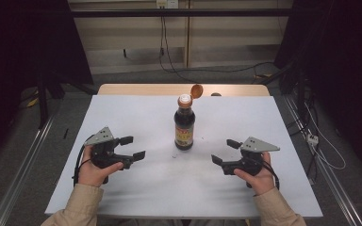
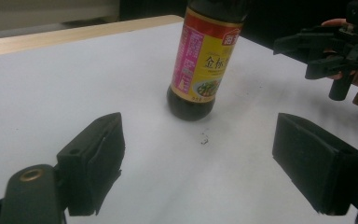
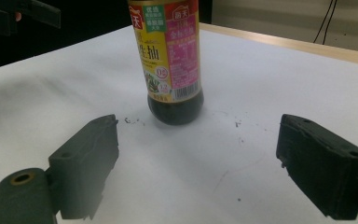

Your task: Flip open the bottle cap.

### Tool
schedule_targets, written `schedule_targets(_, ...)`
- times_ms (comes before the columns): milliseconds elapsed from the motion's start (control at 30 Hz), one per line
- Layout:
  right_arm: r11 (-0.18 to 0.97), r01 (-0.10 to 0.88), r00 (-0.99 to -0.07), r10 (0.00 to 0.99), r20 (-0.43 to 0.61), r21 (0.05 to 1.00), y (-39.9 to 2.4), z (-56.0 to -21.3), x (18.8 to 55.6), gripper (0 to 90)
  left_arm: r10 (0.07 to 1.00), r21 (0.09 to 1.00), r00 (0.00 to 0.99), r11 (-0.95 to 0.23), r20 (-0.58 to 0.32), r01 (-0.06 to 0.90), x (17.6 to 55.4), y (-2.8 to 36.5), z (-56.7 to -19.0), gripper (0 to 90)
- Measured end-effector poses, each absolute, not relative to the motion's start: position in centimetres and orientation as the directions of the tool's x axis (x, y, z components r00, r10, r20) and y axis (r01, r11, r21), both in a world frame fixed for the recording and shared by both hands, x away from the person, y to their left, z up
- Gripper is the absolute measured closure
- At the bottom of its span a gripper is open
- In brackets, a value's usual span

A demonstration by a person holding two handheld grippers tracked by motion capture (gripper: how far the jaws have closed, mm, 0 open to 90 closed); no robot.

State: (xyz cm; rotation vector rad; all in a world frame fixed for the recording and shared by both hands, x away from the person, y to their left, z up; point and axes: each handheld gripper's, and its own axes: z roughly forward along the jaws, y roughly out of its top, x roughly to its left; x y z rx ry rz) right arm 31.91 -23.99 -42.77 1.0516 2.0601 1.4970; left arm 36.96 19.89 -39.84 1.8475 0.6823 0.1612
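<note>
A dark soy sauce bottle (image 1: 184, 125) with a yellow and pink label stands upright in the middle of the white table (image 1: 146, 188). Its orange flip cap (image 1: 196, 90) is hinged open behind the neck. My left gripper (image 1: 132, 147) is held open to the bottle's left, jaws wide apart and empty. My right gripper (image 1: 225, 151) is held open to the bottle's right, also empty. In the left gripper view the bottle (image 2: 200, 60) stands ahead between the jaws, with the other gripper (image 2: 328, 51) at the far right. The right gripper view has the bottle (image 3: 170, 56) ahead.
The white sheet covers a wooden tabletop (image 1: 141, 89) whose far edge shows. Small dark specks (image 3: 130, 121) lie near the bottle's base. Cables (image 1: 169, 56) run across the floor beyond the table, and metal rails (image 1: 28, 155) flank it.
</note>
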Motion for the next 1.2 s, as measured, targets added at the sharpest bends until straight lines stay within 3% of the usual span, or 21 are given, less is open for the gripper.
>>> schedule_targets(1200,0.165,0.361,-0.627,0.772,0.108,0.918,-27.1,-43.9,29.8,12.9,0.567,0.882,0.798,-0.245,-0.205,0.402,35.3,22.1,-42.0,12.1)
